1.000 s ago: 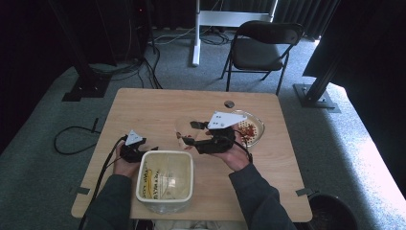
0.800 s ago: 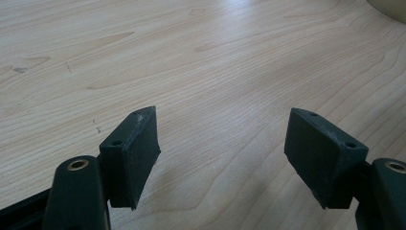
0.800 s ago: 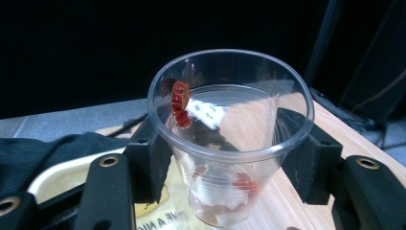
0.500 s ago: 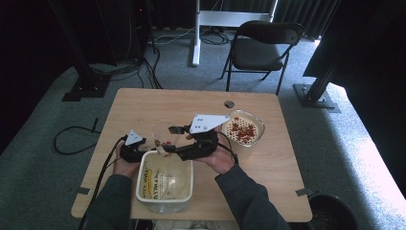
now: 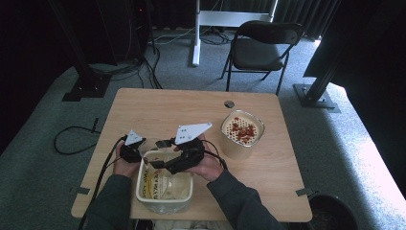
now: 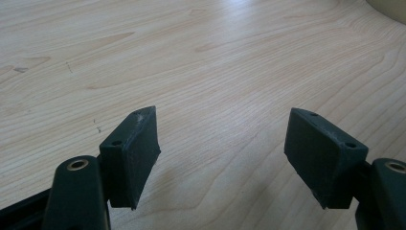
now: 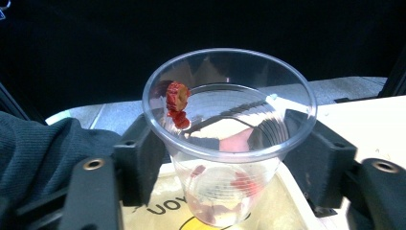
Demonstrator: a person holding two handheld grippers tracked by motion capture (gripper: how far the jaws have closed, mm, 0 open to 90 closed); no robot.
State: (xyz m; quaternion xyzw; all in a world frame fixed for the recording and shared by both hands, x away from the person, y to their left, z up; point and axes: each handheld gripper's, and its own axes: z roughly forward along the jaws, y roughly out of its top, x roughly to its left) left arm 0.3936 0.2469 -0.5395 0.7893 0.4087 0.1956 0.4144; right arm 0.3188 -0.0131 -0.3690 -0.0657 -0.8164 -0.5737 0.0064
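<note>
My right gripper (image 5: 163, 155) is shut on a clear plastic cup (image 5: 151, 145) and holds it over the far end of a white rectangular tub (image 5: 163, 206). In the right gripper view the cup (image 7: 230, 143) stands nearly upright between the jaws of the right gripper (image 7: 230, 165). A red dried piece (image 7: 177, 98) clings to its inner wall, and more red bits lie at its bottom. My left gripper (image 5: 130, 152) rests on the table just left of the tub. It is open (image 6: 222, 163), with bare wood between its pads.
A cream bowl (image 5: 225, 143) holding several red dried pieces (image 5: 242, 129) stands at the right of the wooden table (image 5: 158, 110). A small round hole (image 5: 229, 103) lies behind it. A dark sleeve (image 7: 38, 153) sits close to the cup. A folding chair (image 5: 261, 48) stands beyond the table.
My right gripper has carried the cup leftward from beside the bowl to above the tub, close to the left gripper. The left gripper has stayed put.
</note>
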